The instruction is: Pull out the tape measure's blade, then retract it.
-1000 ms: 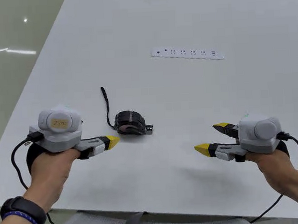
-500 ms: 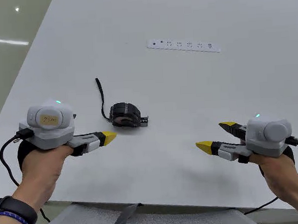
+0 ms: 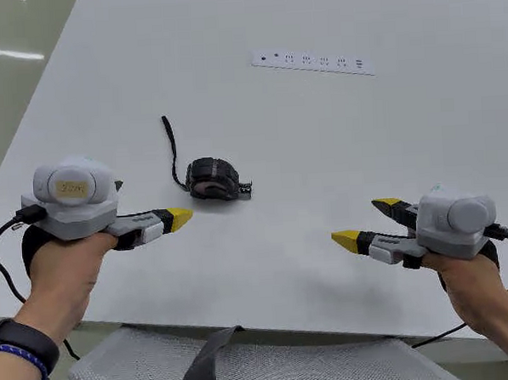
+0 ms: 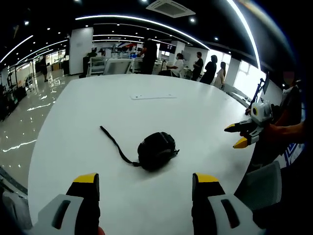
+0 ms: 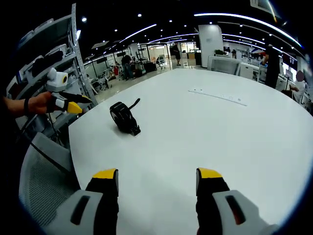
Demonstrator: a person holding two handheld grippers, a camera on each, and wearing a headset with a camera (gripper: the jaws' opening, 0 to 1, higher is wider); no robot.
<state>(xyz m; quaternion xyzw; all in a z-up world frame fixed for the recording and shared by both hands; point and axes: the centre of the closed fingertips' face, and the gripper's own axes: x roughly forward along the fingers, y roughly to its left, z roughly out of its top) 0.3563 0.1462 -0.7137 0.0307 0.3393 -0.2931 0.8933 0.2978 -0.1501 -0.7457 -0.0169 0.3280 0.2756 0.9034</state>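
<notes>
**Q:** How are the tongs set?
**A:** The left gripper is held with its jaws spread and nothing between them. The right gripper is likewise spread and empty. Both are carried just above the table, well apart from each other.

**Q:** Where is the task's thing located?
**A:** The tape measure is laid on the table between the two grippers, nearer the left one and touched by neither. The blade is seen wound in, with the hook at the case mouth turned toward the right gripper. A wrist strap is trailed away from the case on the far side.

**Q:** What faults are to be expected from here?
**A:** The case may be dragged across the smooth table if the hook is pulled before the body is clamped. The small hook may be missed, or may slip from the yellow tips. If the blade is released all at once, a hard snap-back is likely. The strap may be caught in the left jaws.

**Q:** What is counted?
**A:** Two grippers, one tape measure, one strap, one power strip and one table.
</notes>
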